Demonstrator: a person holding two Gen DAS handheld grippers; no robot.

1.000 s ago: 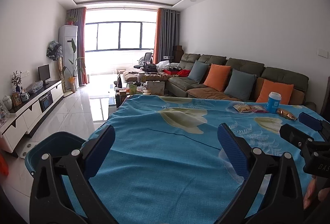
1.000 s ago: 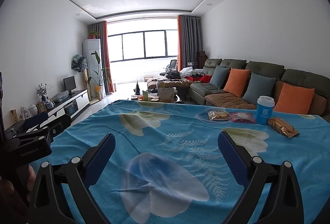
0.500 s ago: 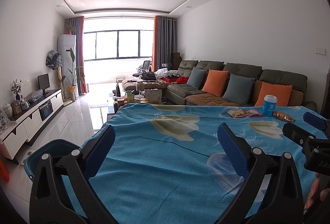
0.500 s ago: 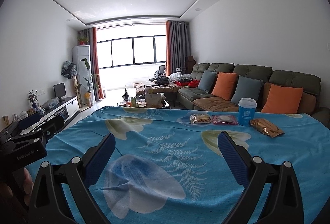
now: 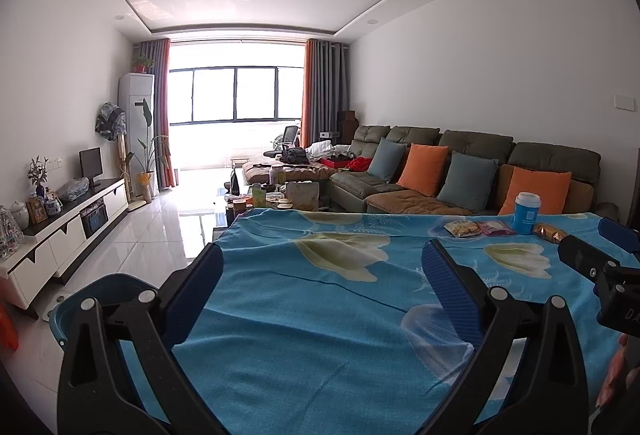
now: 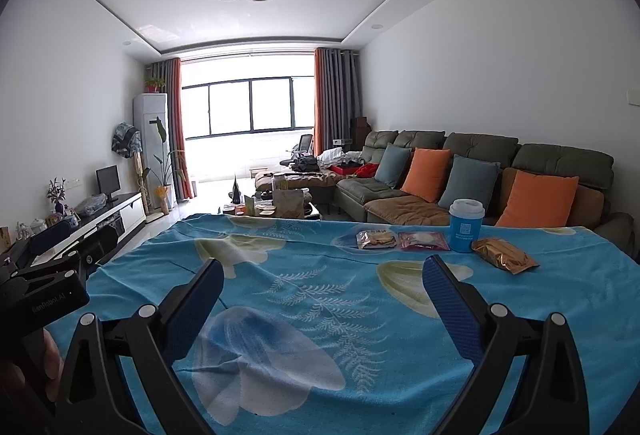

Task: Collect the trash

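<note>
A blue paper cup with a white lid [image 6: 466, 225] stands at the far right of a table under a blue flowered cloth [image 6: 320, 299]. Left of it lie a pink packet [image 6: 424, 240] and a clear snack packet [image 6: 375, 239]; a gold wrapper [image 6: 503, 255] lies to its right. The cup [image 5: 526, 212] and packets [image 5: 463, 228] also show in the left wrist view. My right gripper [image 6: 323, 277] is open and empty, well short of them. My left gripper [image 5: 323, 267] is open and empty over the table's left part.
A blue bin [image 5: 100, 291] stands on the floor at the table's left edge. A sofa with orange and grey cushions [image 6: 472, 179] runs behind the table. A cluttered coffee table [image 5: 276, 197] and a white TV cabinet [image 5: 68, 231] stand further off.
Both grippers have tilted up and drawn back a little, so the table sits lower in both views. Both stay open and empty.
</note>
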